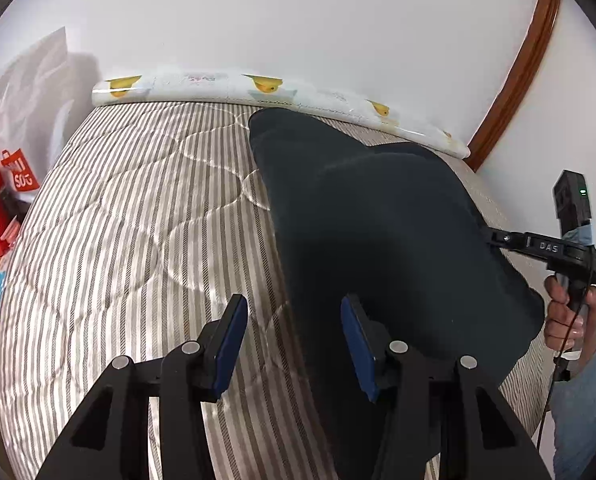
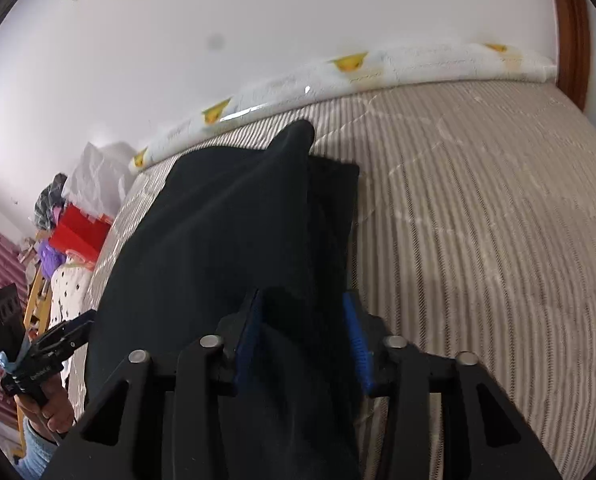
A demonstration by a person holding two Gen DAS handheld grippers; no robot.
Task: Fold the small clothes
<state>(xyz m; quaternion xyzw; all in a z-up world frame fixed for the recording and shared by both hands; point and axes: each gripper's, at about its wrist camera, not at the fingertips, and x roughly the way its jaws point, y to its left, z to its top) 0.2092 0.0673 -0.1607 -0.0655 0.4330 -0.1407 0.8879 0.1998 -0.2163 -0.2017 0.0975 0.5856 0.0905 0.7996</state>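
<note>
Both tongs tilt steeply down over the striped bed (image 1: 138,220). The right tongs (image 2: 303,340) are clamped on a bunched edge of the dark garment (image 2: 226,232), which drapes across the bed toward the far duck-print bolster (image 1: 282,90). The left tongs (image 1: 294,344) stand half-wide, cloth beside one pad, gripping nothing. A hand (image 1: 569,316) holds the right handle upright

Bedroom: striped quilted mattress (image 1: 130,216)
</note>
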